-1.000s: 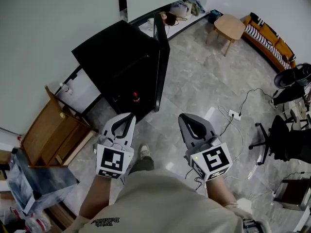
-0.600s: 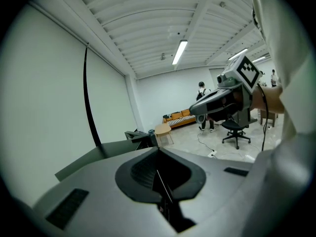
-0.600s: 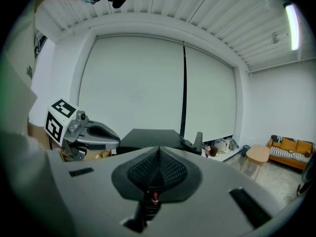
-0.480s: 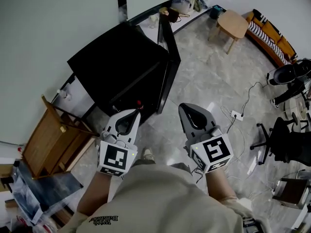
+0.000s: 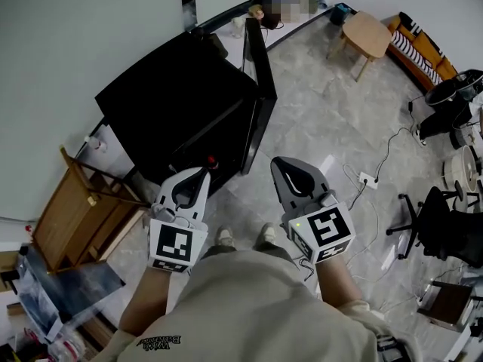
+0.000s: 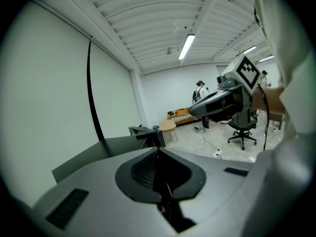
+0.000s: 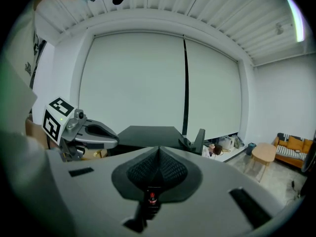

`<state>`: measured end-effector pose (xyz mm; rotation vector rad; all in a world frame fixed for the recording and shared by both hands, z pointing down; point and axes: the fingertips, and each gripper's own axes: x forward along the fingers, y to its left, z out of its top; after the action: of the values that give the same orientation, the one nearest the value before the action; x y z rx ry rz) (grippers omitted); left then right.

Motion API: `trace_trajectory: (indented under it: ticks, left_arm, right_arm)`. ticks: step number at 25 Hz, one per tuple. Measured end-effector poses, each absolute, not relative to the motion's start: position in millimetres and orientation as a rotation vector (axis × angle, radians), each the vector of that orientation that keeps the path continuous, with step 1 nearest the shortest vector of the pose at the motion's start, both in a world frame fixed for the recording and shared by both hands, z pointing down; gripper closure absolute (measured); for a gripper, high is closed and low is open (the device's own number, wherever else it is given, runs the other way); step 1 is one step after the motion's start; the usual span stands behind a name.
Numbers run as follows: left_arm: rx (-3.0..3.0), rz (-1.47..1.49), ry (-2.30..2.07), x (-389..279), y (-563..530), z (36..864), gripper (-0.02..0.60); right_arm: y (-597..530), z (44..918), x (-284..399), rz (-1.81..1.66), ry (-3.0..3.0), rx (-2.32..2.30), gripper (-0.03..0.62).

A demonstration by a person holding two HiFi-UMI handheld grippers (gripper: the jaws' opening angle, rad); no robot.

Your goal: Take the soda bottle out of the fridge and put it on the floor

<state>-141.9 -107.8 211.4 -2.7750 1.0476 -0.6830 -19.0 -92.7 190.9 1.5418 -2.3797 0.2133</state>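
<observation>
A black fridge (image 5: 177, 100) stands ahead with its door (image 5: 260, 74) swung open to the right. Low inside it shows the soda bottle (image 5: 212, 159), dark with a red cap. The bottle (image 7: 152, 198) also peeps through the gap under the right gripper's jaws. My left gripper (image 5: 201, 175) hovers just in front of the fridge opening, shut and empty. To its right my right gripper (image 5: 278, 163) is held level with it, shut and empty, facing the fridge (image 7: 148, 131). Each gripper sees the other: the right gripper (image 6: 197, 108) and the left gripper (image 7: 114, 141).
A wooden cabinet (image 5: 75, 210) stands left of the fridge, with clutter below it. A round wooden table (image 5: 366, 35) and an orange sofa (image 5: 423, 51) are at the far right. A power strip (image 5: 364, 177) with cables and an office chair (image 5: 445, 225) sit on the tiled floor to the right.
The view has drawn closer to the fridge and both shoes now show under the grippers. Both grippers stay shut and side by side.
</observation>
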Motion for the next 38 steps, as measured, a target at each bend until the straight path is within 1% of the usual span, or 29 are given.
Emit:
trace_trajectory:
  ticks: [13, 21, 22, 25, 31, 38]
  left_arm:
    - [-2.749, -0.718, 1.278, -125, -126, 232, 0.574]
    - [-2.773, -0.721, 1.408, -145, -144, 262, 0.574]
    - [-2.773, -0.731, 1.425, -148, -147, 267, 0.574]
    - [-2.767, -0.764, 1.455, -154, -152, 282, 0.574]
    - [-2.773, -0.784, 1.498, -154, -165, 312, 0.574]
    - [-2.798, -0.848, 1.523, -154, -183, 355, 0.574]
  right_arm:
    - [-127, 223, -3, 0.200, -2.447, 1.350, 0.597]
    - [-156, 259, -44, 0.212, -2.506, 1.184, 0.594]
    - [-160, 266, -49, 0.224, -2.513, 1.162, 0.590]
    - [-169, 292, -63, 0.274, -2.520, 1.101, 0.514]
    - [-192, 340, -82, 0.332, -2.516, 1.066, 0.487]
    - [-219, 405, -99, 0.386, -2.479, 1.046, 0.476]
